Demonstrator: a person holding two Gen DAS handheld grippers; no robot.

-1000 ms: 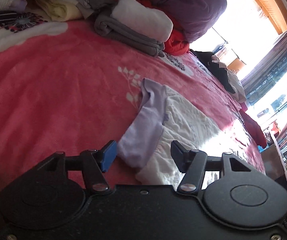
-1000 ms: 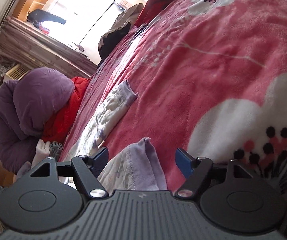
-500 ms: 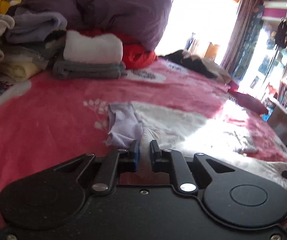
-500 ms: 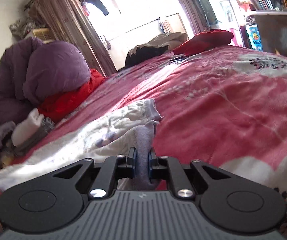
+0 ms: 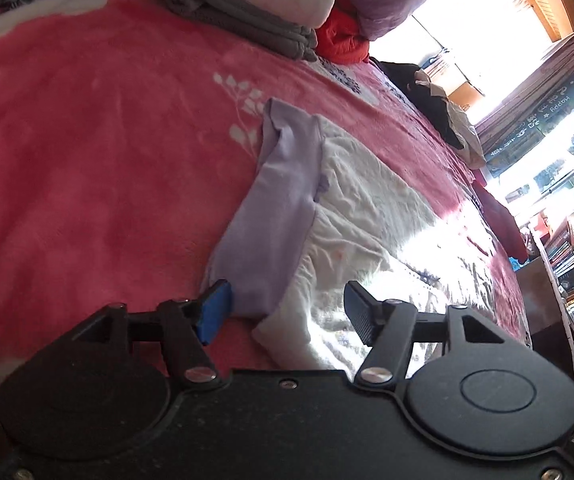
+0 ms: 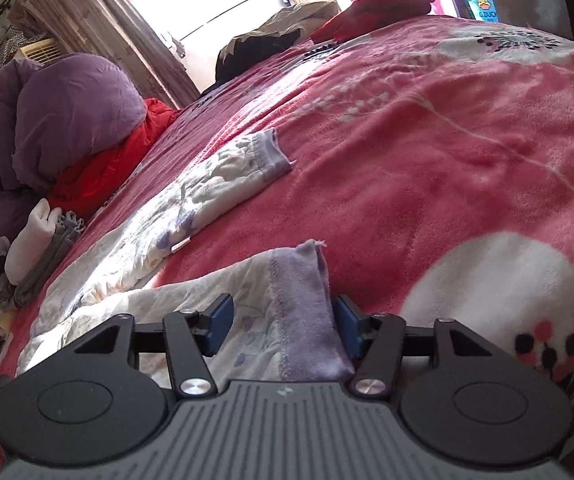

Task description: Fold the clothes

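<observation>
The garment [image 5: 367,208], white with lilac trim, lies flat along the middle of the bed [image 5: 87,160]. To your left the pink blanket [image 6: 447,140] is bare up to the folded stack [image 5: 247,12] and the purple quilt [image 6: 67,120] at the far edge. To your right it is bare to the near corner.

Your left gripper [image 5: 287,312] sits low over the waistband [image 5: 279,208], jaws released. The blue pad [image 5: 215,316] touches the band's near corner; the other finger stands apart over white cloth.

Your right gripper [image 6: 279,328] is also low, jaws spread, straddling a lilac cuff [image 6: 303,312]. The right pad [image 6: 347,332] touches the cuff; the left one is clear of it.

Readable writing: "Happy" on a banner [image 5: 547,108]; the duck box [image 6: 481,0] shows "G.DUCK".
</observation>
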